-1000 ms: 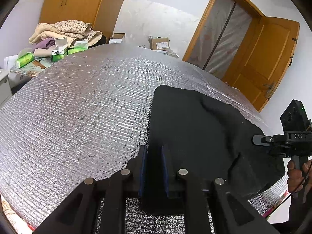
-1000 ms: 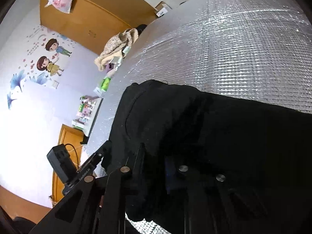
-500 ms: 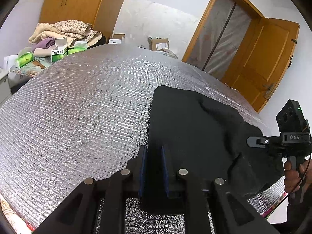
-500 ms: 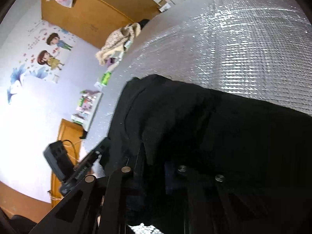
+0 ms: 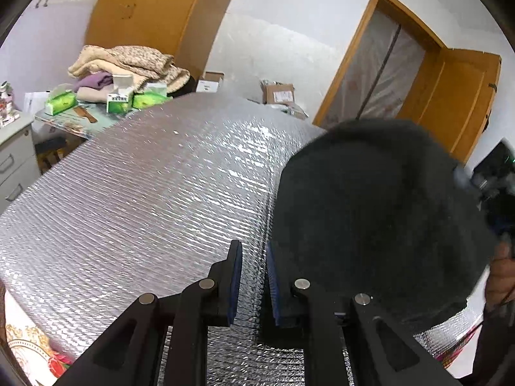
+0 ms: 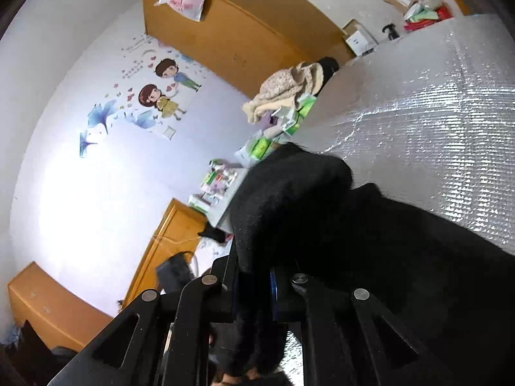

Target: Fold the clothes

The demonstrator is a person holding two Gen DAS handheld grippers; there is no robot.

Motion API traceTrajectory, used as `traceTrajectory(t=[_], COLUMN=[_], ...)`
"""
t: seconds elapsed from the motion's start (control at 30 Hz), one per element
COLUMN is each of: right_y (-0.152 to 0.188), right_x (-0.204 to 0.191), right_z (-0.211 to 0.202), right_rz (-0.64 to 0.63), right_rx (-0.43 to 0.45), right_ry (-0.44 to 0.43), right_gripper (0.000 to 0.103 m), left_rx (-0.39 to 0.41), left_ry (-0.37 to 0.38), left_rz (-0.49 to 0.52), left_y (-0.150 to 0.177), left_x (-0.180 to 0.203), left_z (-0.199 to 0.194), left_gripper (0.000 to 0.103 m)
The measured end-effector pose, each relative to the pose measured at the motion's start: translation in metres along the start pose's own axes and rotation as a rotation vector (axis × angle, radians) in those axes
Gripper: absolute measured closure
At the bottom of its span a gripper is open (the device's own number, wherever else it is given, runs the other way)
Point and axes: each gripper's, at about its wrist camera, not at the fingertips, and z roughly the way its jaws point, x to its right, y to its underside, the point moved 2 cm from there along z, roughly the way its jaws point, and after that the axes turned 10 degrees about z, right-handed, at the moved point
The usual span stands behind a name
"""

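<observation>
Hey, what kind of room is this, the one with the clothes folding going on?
Most likely a bedroom in a home, perhaps a child's: a wooden wardrobe, cartoon wall stickers, and a pile of blankets beside the silver-covered bed or table.

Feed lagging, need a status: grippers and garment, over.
Left gripper open, only foil mat between fingers. Right gripper just closing, clamped on black garment, bunched up. Nothing blocking.

Black tongs, blue pads, silver screws
</observation>
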Motion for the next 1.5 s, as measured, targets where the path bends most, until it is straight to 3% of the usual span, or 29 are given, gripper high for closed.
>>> traceTrajectory(t=[0.17,0.4,0.5,0.57,0.67,0.73,0.93,1.07,1.2,1.23,1.27,1.43,1.5], right_y=[0.008,0.008,0.011,0.012,0.012,0.014,0.012,0.016,0.016,0.016,0.015,0.016,0.018], right_x=[0.087,0.091,0.041,0.026,0.073,0.09,0.094,0.097,0.093,0.093,0.092,0.079,0.088], right_z=[0.011,0.013,0.008,0.011,0.022,0.021,0.022,0.017,0.017,0.018,0.019,0.007,0.01], right_rz=[0.185,0.227,0.111,0.038,0.155,0.188,0.189,0.185,0.148,0.143,0.138,0.16,0.17], right_rx=[-0.046,-0.048,-0.051,-0.049,-0.085,-0.08,-0.075,-0.078,-0.085,-0.087,-0.089,-0.081,-0.093], right_ry=[0.248,0.261,0.156,0.157,0.304,0.33,0.348,0.343,0.352,0.344,0.336,0.223,0.247], right_gripper=[0.089,0.089,0.089,0.089,0.089,0.089,0.078,0.077,0.076,0.079,0.088,0.088,0.088], left_rx=[-0.002,0.003,0.0,-0.005,-0.015,-0.036,-0.078,-0.098,-0.107,-0.097,-0.084,0.02,0.015], left_ry=[0.008,0.036,0.018,0.014,0.027,0.041,0.112,0.132,0.087,0.086,0.088,0.232,0.245], left_rz=[0.01,0.05,0.024,0.006,-0.001,0.008,-0.001,0.016,0.052,0.06,0.067,-0.049,-0.067], left_y=[0.001,-0.004,-0.003,-0.002,0.002,0.006,0.017,0.023,0.024,0.022,0.021,0.014,0.015], left_x=[0.003,0.013,0.005,0.001,-0.001,0.0,0.007,0.014,0.021,0.022,0.022,-0.008,-0.017], left_z=[-0.002,0.0,0.0,0.001,0.0,0.001,0.008,0.012,0.016,0.014,0.012,-0.012,-0.013], left_gripper=[0.088,0.088,0.088,0.088,0.088,0.087,0.087,0.083,0.084,0.096,0.098,0.1,0.1])
